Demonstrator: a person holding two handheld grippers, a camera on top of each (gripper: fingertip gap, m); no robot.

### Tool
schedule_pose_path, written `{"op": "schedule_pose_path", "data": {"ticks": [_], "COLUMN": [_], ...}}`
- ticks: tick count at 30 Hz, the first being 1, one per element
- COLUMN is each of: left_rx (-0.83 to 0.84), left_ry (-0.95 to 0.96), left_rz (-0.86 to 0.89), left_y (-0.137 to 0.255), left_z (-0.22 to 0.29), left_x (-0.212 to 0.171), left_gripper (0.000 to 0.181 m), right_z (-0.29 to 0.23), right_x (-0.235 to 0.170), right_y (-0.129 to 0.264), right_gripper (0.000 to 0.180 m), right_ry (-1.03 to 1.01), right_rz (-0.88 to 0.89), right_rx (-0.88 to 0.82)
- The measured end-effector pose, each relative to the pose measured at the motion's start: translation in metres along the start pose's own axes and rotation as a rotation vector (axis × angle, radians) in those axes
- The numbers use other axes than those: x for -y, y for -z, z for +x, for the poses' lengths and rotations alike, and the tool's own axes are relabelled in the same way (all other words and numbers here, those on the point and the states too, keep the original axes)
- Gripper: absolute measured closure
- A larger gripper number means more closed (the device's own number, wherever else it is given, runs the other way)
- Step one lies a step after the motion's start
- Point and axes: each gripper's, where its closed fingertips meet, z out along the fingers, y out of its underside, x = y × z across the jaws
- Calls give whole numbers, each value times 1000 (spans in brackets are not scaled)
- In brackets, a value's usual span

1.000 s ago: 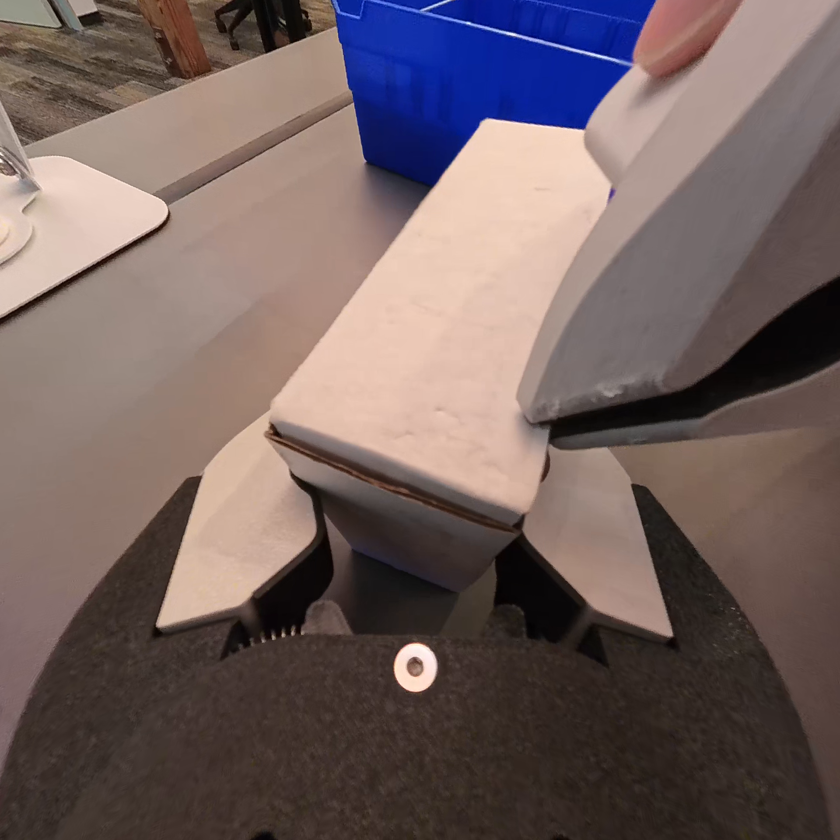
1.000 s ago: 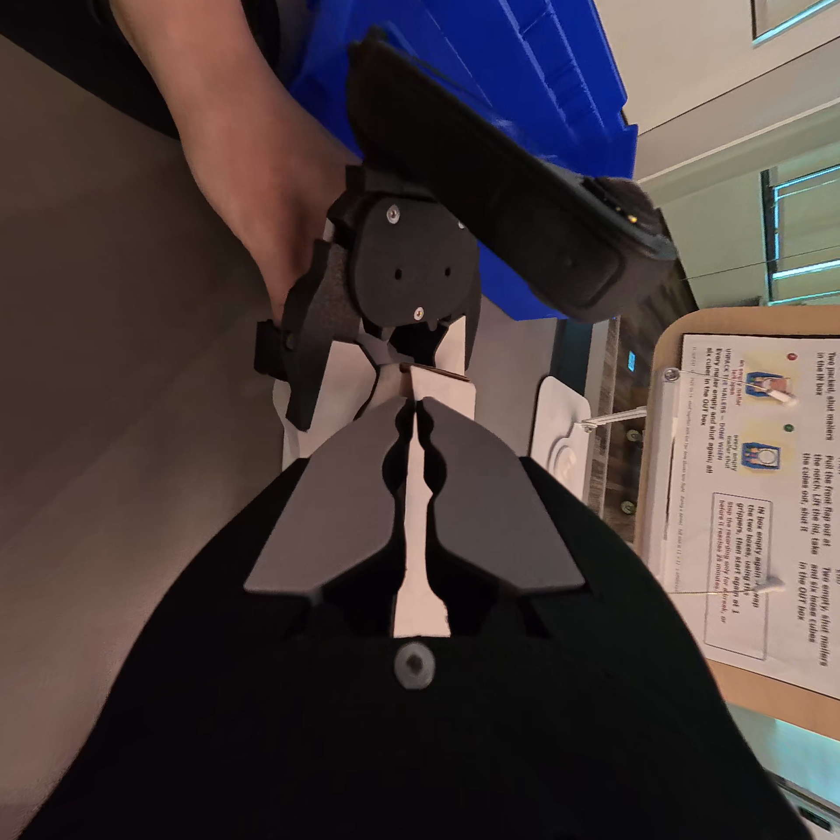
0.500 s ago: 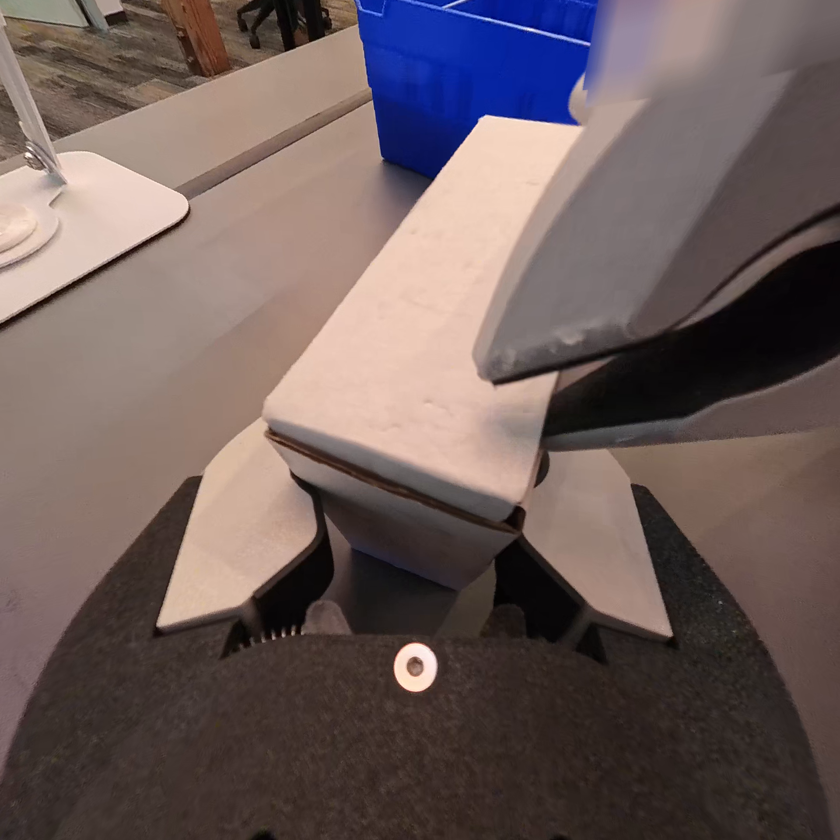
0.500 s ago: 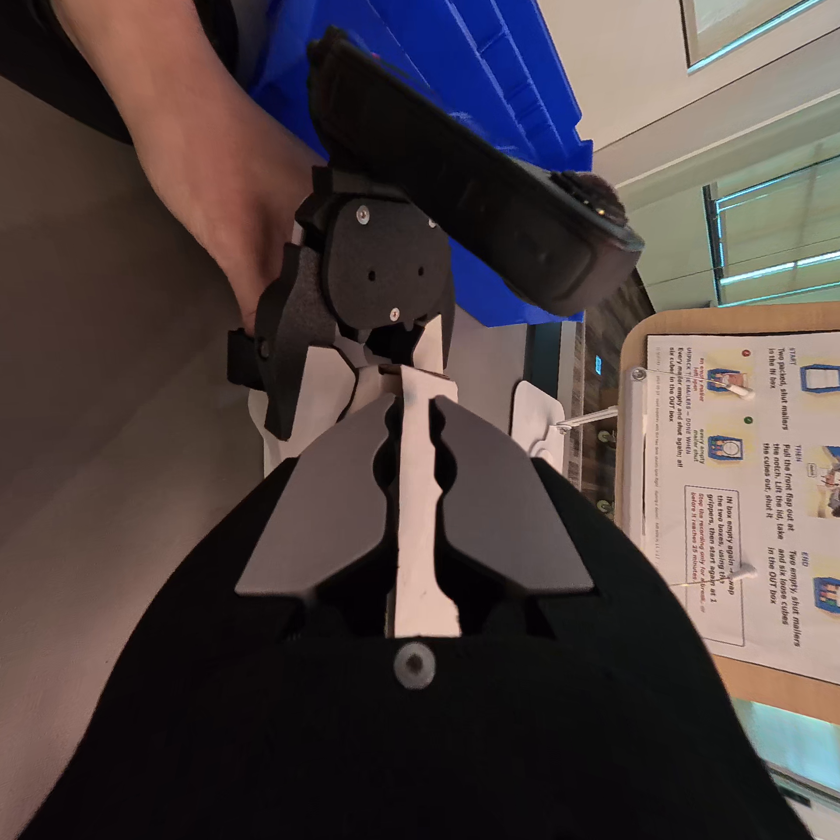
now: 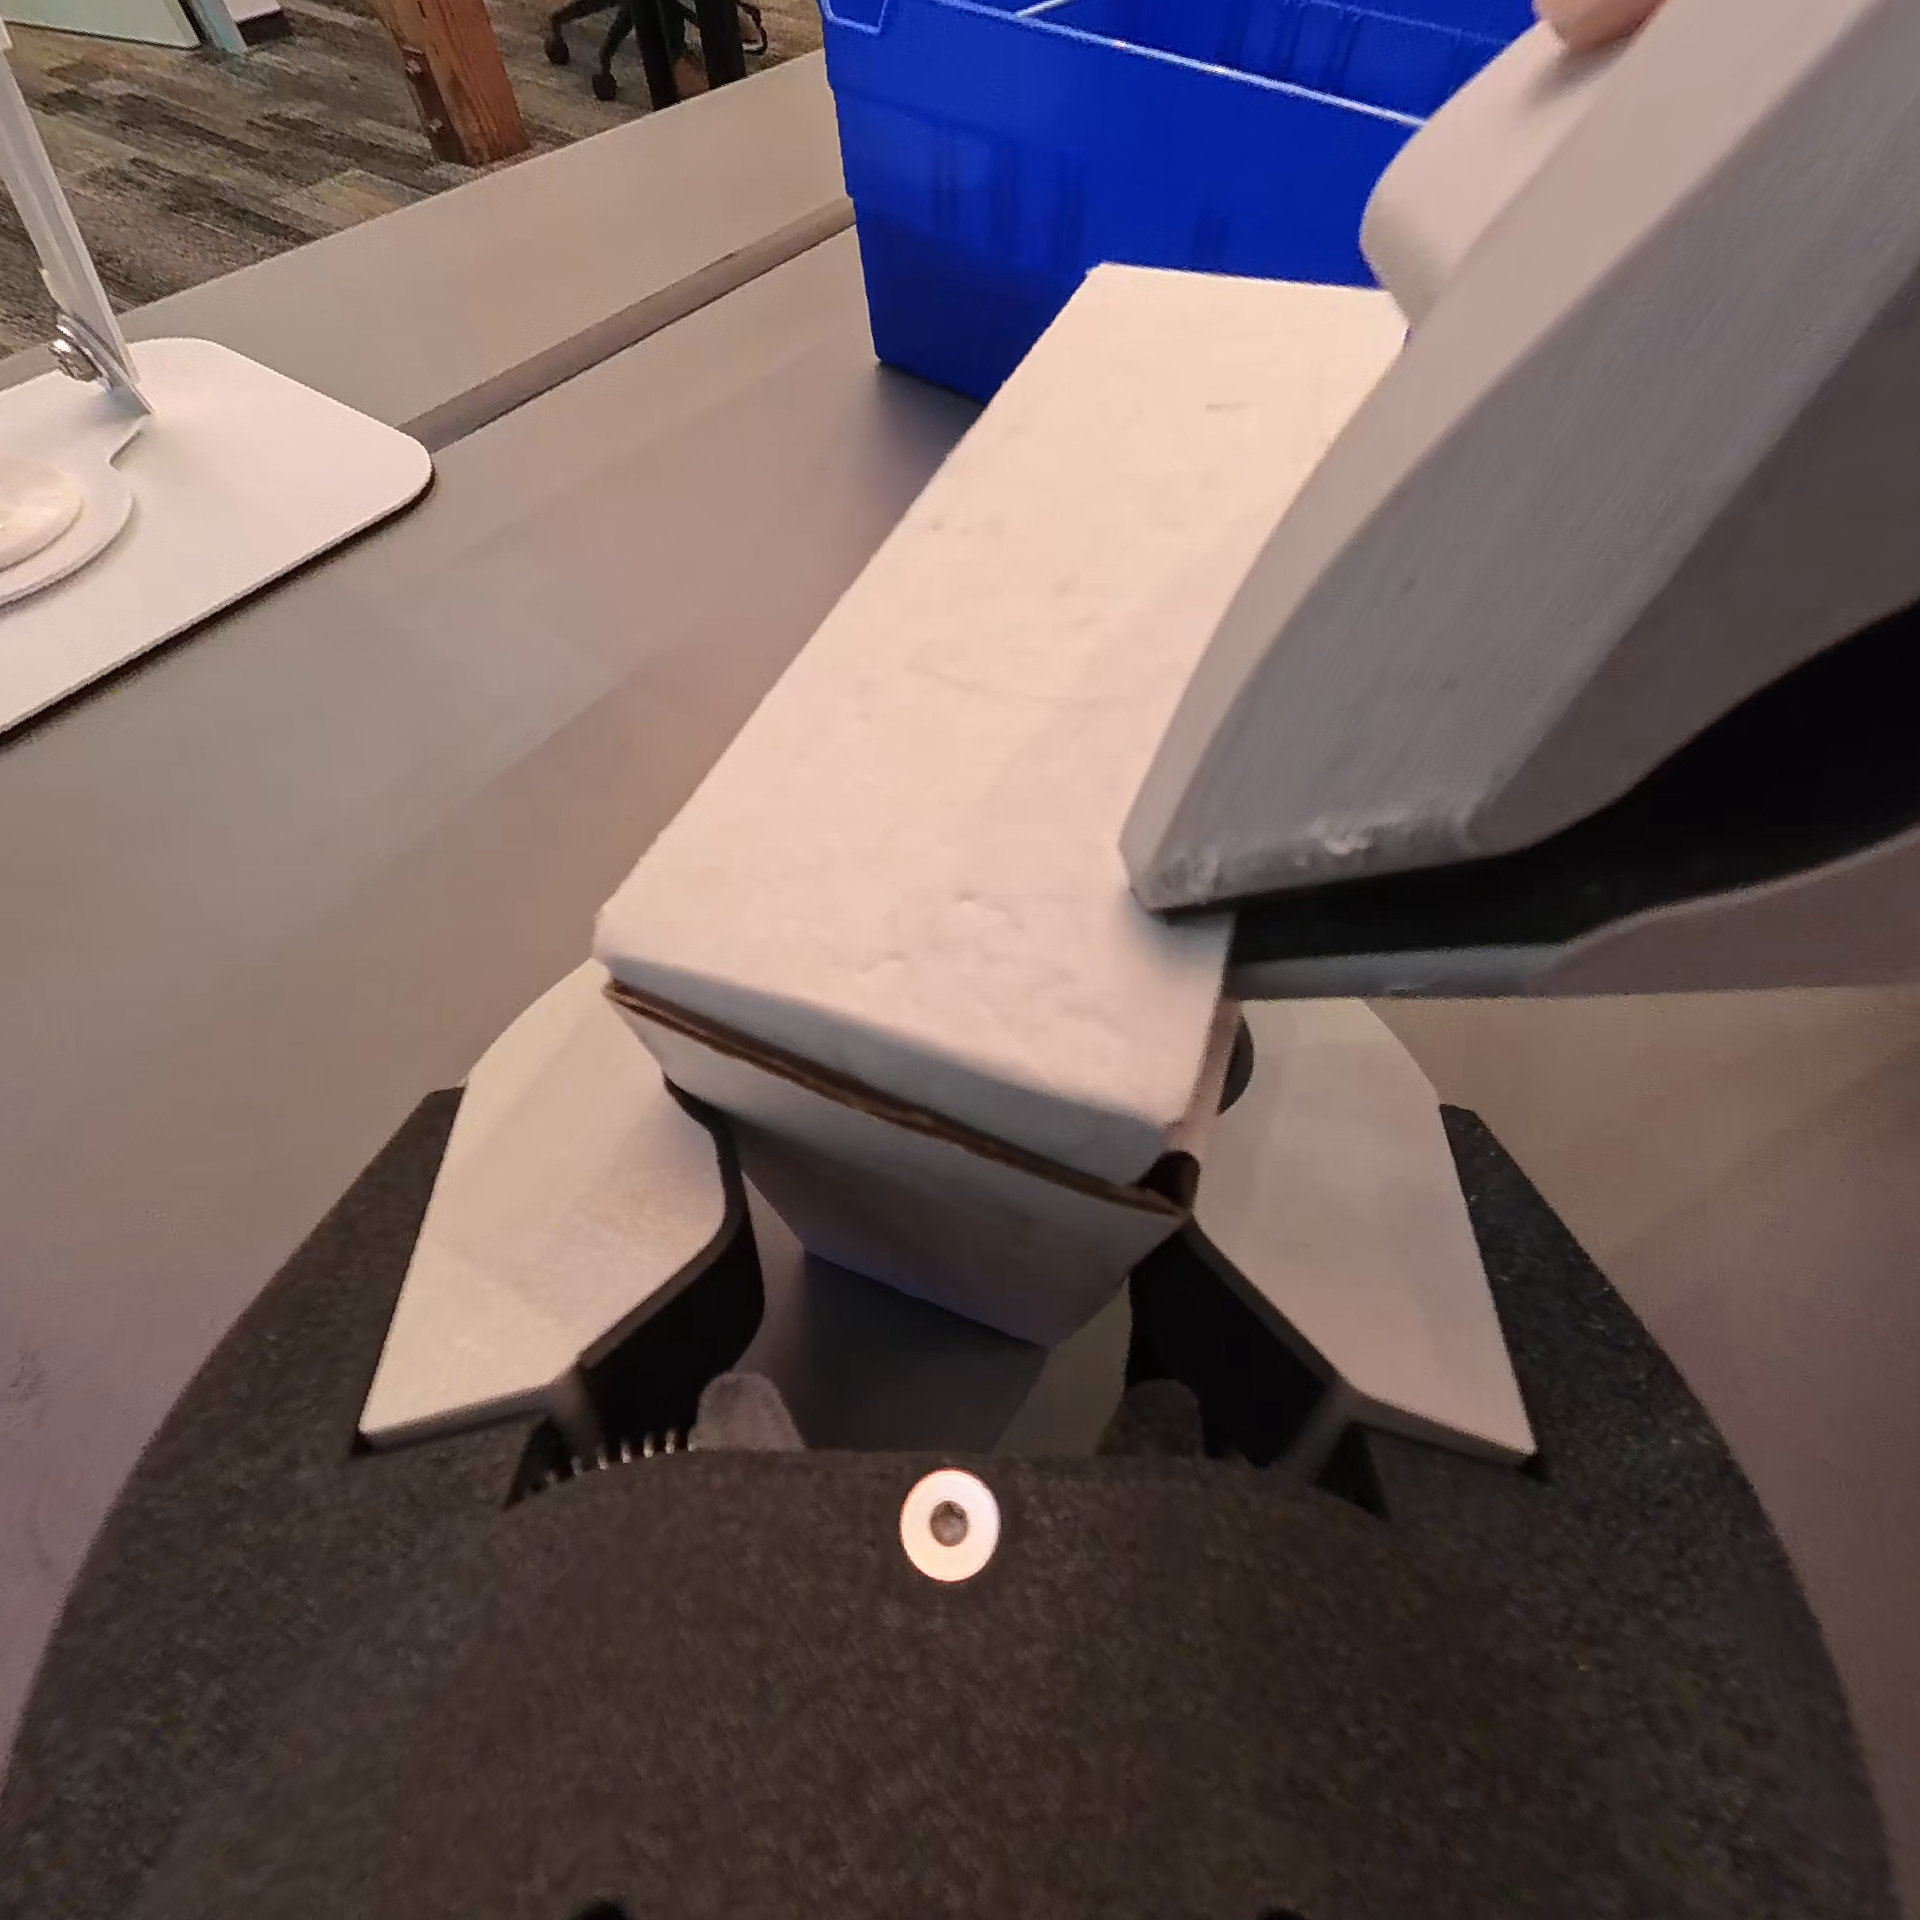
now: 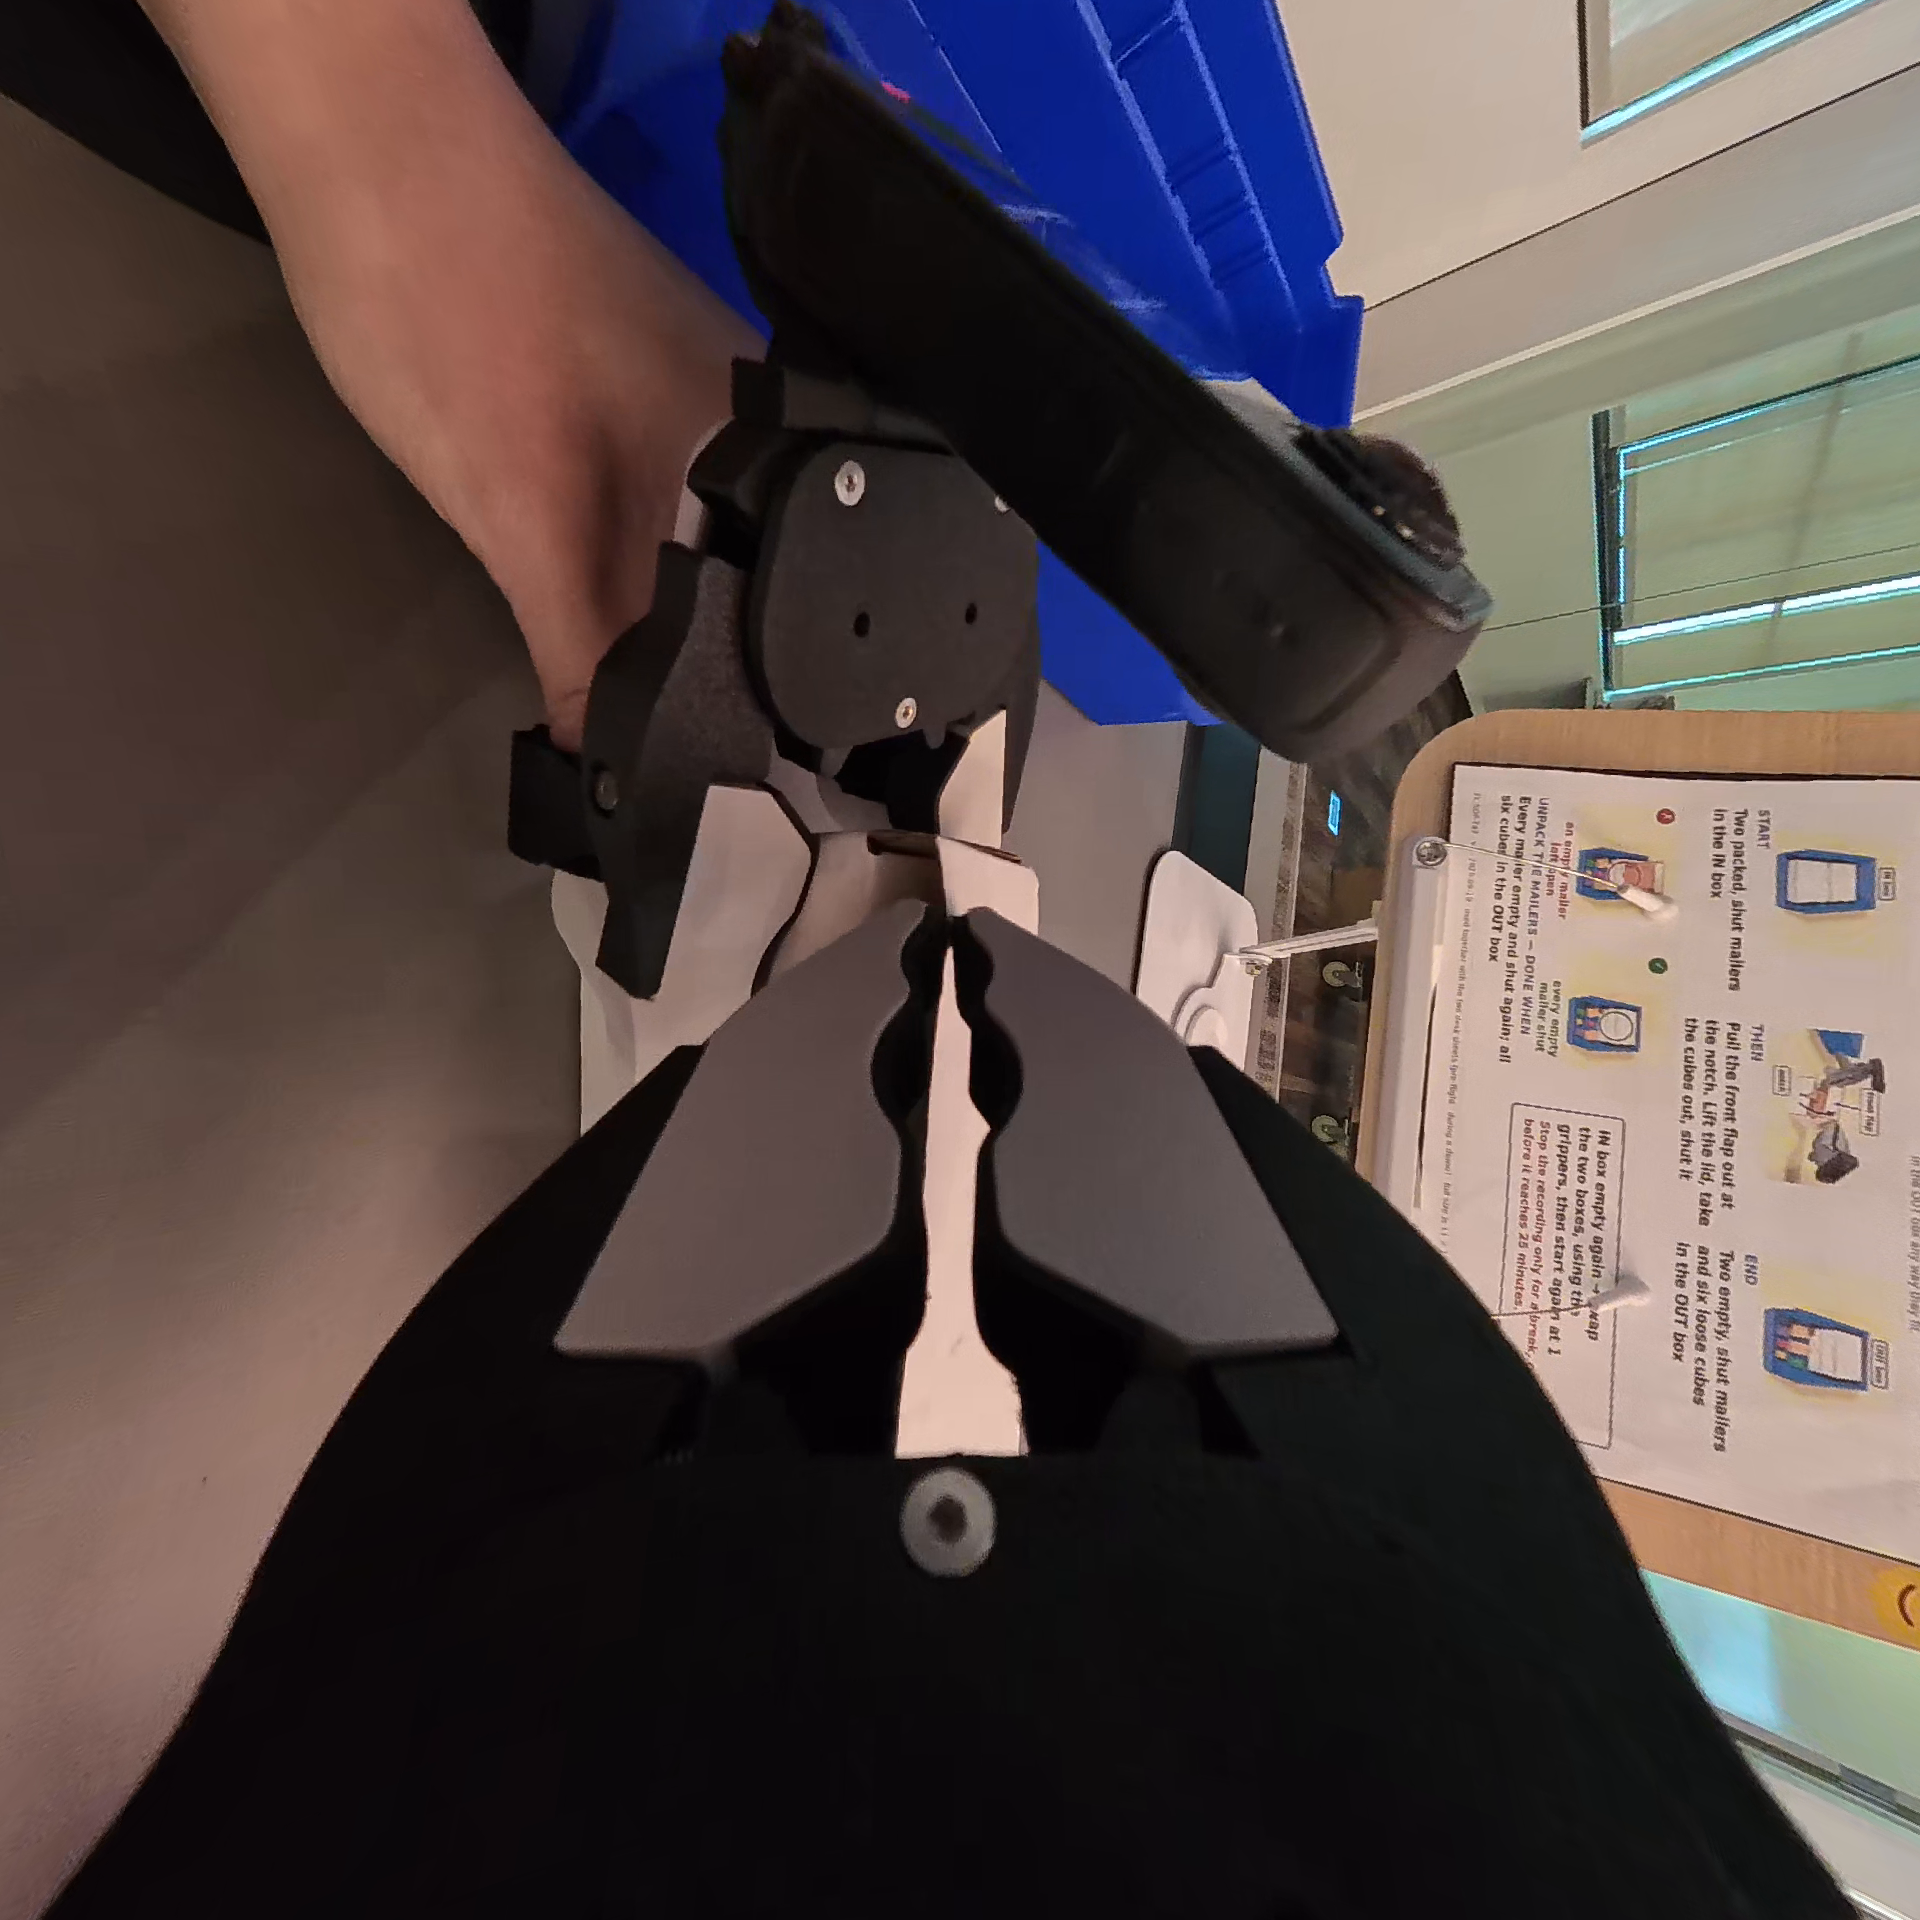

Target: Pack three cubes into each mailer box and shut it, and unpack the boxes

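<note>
Held mailer box [image 5: 935, 727] by its near end in left gripper [image 5: 951, 1039], fingers spread to box width and clamped on both side walls; far end of box lying close to blue bin [image 5: 1039, 156], above the grey bench [image 5: 312, 831]

Compared with half a second before: found right gripper [image 6: 951, 914] fingers narrowed again, from a wider gap to tips almost meeting, with a thin white strip of the box lid caught between them. Seen from left wrist view as one finger on top of lid at its right edge near the front corner, the other tucked beneath that edge. Noted a small gap now showing at the front right corner, brown card edge exposed there. Judged as a fresh pinch on the lid edge and the start of opening, so unpacking step, early; lid otherwise down

Not resolved:
- could not see inside box, so cubes unconfirmed
- could not tell whether box rested on bench or hung free, underside hidden by left gripper body
- lost true contact point of right fingers behind their own bulk
- bin contents cut off at frame top
- left the printed sheet [image 6: 1662, 1039] on its board unread
</note>
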Motion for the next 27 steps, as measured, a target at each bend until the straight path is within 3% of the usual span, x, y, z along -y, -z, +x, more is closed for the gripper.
{"op": "schedule_pose_path", "data": {"ticks": [10,20,27], "left_rx": [0,-1,-5], "left_ry": [-47,-49,-78], "left_rz": [-6,-9,-4], "left_y": [-1,-1,0], "left_z": [6,7,8], "left_x": [-1,-1,-1], "left_gripper": [91,91,91], "right_z": [21,19,13], "right_x": [0,-40,-38], "right_y": [9,21,23], "right_gripper": [177,166,175], "right_ry": [-37,-197,-209], "right_rz": [15,-50,-63], "right_rx": [-95,15,90]}}
